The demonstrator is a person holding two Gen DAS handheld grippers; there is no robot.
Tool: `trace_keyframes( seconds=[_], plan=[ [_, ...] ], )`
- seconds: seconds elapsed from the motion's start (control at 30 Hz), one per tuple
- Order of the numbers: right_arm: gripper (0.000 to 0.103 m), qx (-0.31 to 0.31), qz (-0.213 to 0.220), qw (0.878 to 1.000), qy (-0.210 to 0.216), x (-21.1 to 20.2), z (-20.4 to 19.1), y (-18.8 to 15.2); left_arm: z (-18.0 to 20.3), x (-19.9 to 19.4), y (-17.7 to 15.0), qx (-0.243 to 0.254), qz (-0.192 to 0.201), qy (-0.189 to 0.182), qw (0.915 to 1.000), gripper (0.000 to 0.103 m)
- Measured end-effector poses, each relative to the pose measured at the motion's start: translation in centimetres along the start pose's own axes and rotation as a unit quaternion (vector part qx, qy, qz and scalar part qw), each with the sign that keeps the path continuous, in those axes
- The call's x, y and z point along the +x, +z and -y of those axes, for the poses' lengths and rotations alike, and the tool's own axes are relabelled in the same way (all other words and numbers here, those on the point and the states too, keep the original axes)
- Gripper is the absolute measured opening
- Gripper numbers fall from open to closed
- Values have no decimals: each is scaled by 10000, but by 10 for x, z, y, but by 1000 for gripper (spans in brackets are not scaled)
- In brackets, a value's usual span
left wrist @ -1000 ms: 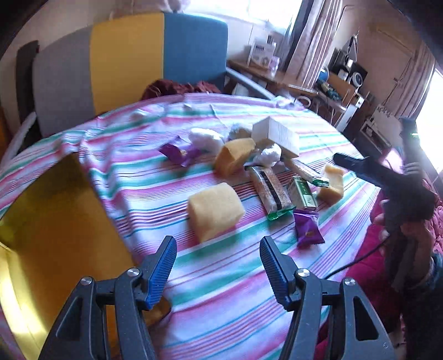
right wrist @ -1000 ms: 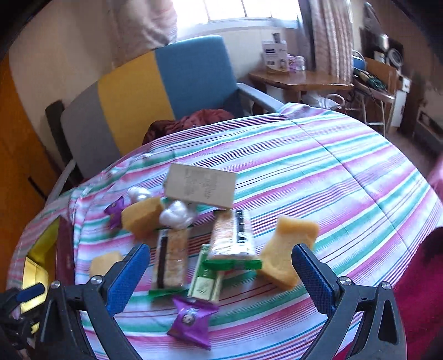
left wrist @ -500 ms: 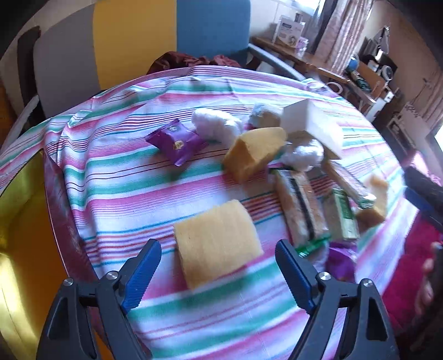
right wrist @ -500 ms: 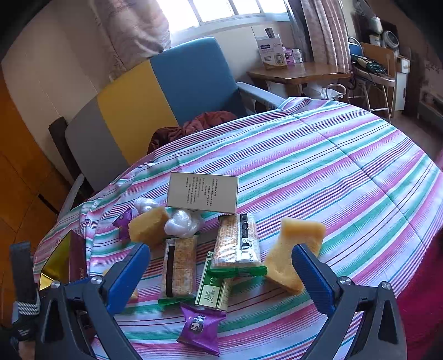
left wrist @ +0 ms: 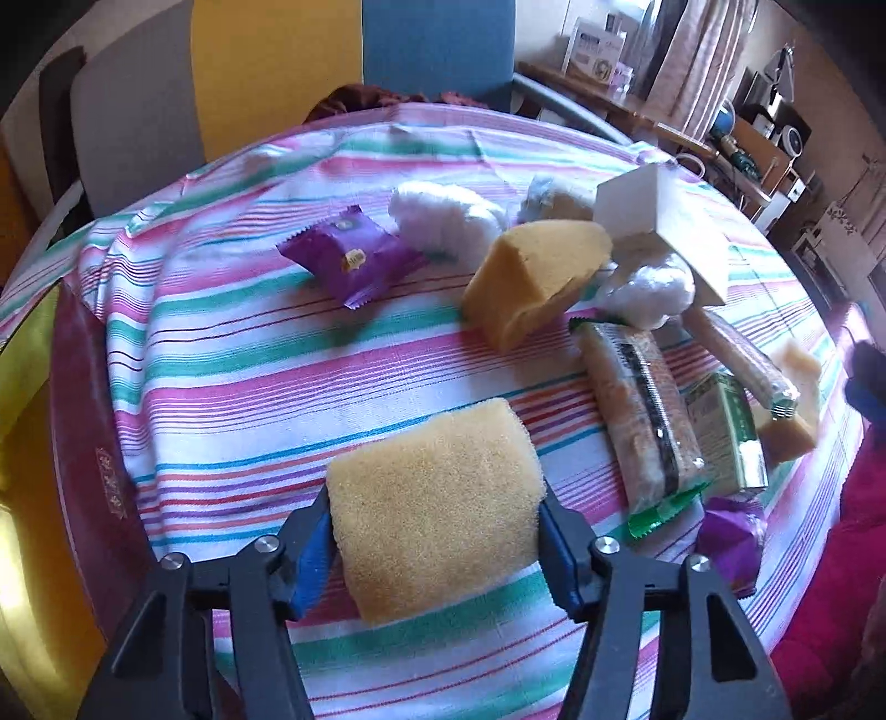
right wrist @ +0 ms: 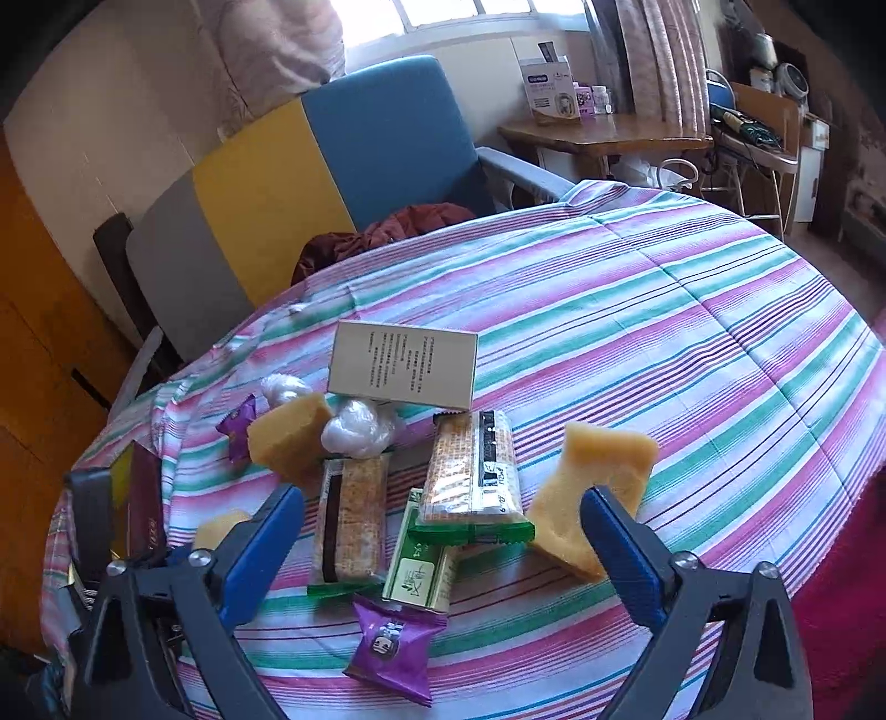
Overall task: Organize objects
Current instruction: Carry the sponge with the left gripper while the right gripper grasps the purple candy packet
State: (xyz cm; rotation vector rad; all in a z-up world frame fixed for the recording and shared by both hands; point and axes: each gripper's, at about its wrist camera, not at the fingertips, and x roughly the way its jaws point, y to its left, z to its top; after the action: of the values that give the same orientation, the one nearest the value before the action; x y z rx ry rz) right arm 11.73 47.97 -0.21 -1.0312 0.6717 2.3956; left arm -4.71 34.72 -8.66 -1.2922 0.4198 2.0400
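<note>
left hand-held gripper [left wrist: 434, 531] closing on sponge [left wrist: 434, 507]

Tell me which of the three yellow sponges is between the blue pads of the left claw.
It is the flat rectangular sponge, nearest the camera; the left claw is closing on its sides. The wedge sponge and the small sponge lie farther off, among the snacks.

A lived-in home: striped tablecloth [right wrist: 637, 332] before me, colour-block armchair [right wrist: 332, 166] at twelve o'clock, curtained window [right wrist: 498, 11] and cluttered wooden desk [right wrist: 603, 133] at one.
</note>
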Motion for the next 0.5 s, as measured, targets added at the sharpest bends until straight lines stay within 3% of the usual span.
trace_keyframes(
  seconds=[0.27,0.37,0.5],
  plan=[
    [93,-119,-552,9984,-37,19,-3,-8,5,-16,-26,159,172,159,9996,63],
    [82,-173,-792,9967,65,24,-5,-12,11,-22,-23,154,249,160,9994,63],
    [59,-197,-1289,9911,266,35,-9,-23,12,-37,-28,187,361,145,9991,63]
  ],
)
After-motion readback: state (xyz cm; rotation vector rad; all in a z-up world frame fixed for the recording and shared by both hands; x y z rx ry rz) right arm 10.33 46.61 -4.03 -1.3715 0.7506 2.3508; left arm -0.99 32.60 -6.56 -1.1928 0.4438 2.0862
